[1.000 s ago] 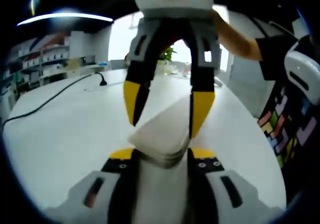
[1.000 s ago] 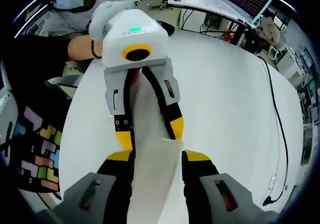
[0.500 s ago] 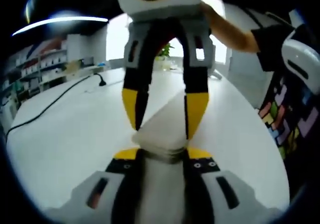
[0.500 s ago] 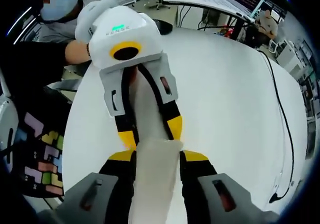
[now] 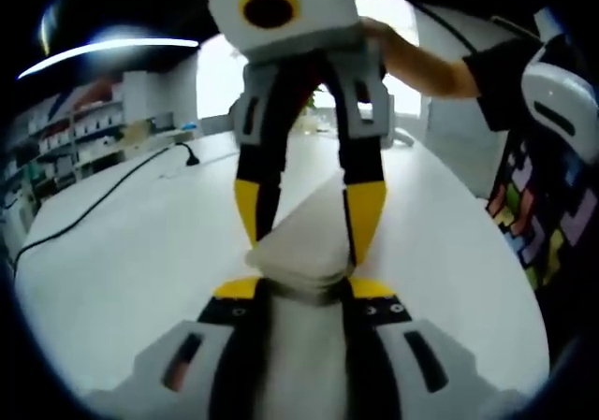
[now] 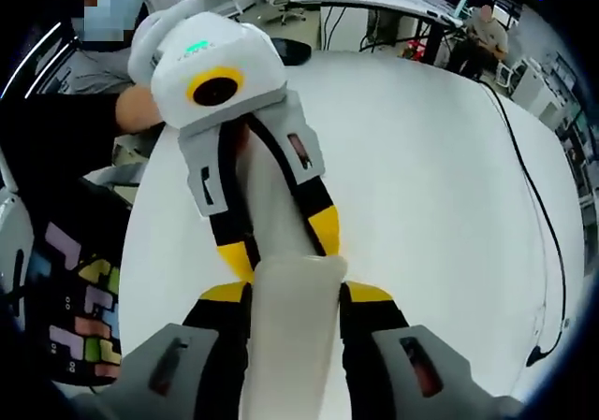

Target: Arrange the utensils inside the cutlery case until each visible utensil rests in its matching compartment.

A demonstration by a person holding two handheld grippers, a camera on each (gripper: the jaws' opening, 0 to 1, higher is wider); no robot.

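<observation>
In the left gripper view, the left gripper (image 5: pixel 305 287) has its 2 jaws clenched on the near end of a long, pale case (image 5: pixel 304 242), which runs forward between them. The right gripper (image 5: pixel 309 216) comes in from above, and its 2 yellow-tipped jaws grip the same case on either side at the far end.

In the right gripper view the right gripper (image 6: pixel 294 294) grasps the end of the case (image 6: pixel 292 298) between its jaws, while the left gripper (image 6: pixel 279 244) faces it, its jaws closed on the case's other end. The case is held between the 2 grippers over the white surface (image 6: pixel 430 177); whether it touches the surface cannot be told.

A black cable (image 5: pixel 103 181) trails across the surface at the left. A person's hand (image 6: pixel 140 107) holds the left gripper's white body.
</observation>
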